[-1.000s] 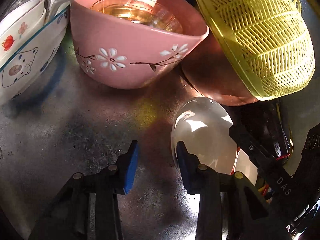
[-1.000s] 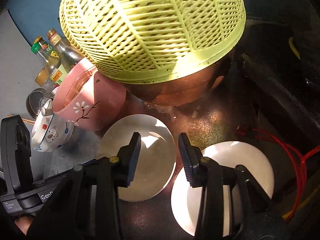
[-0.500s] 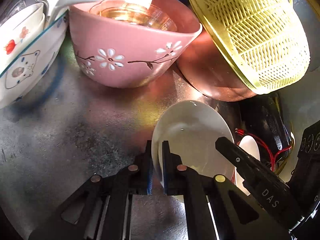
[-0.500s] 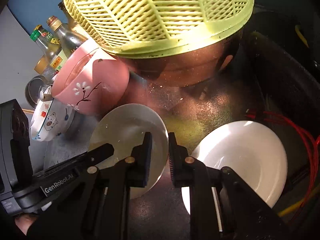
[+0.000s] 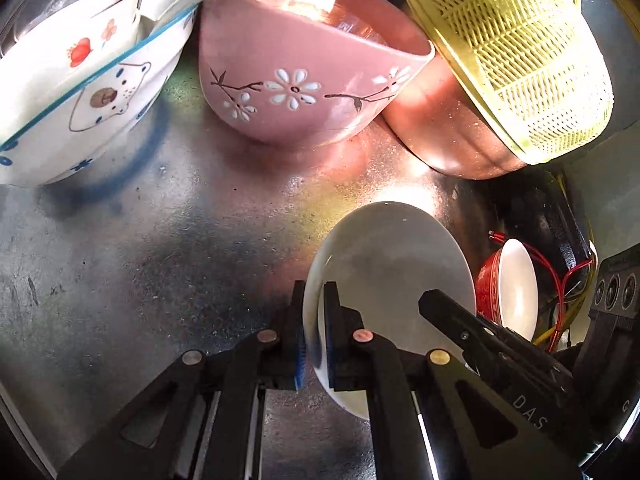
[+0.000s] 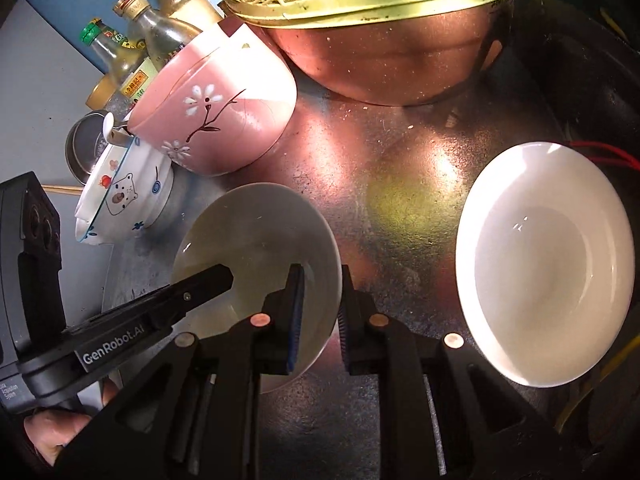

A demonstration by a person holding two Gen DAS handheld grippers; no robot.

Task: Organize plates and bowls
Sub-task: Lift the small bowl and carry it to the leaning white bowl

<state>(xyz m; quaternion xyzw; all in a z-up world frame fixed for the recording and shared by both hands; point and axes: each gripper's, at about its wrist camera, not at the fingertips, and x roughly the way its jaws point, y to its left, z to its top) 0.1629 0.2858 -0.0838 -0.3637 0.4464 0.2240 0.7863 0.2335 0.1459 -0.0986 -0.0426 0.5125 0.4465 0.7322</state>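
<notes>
A small white plate lies on the metal counter. My left gripper is shut on its near left rim, one pad inside and one outside. In the right wrist view the same plate has its right rim between the pads of my right gripper, whose jaws are closing onto it and press on it. The left gripper's finger reaches over the plate from the left. A white bowl, red on the outside, sits just right of the plate.
Behind stand a pink flowered bowl with a glass dish inside and a bear-print bowl. A yellow colander lies over a copper bowl. Bottles stand at back left. Red wires trail at right.
Both grippers went from open to shut. The left one slid right onto the plate's left rim, and the right one slid left from between the two dishes onto its right rim.
</notes>
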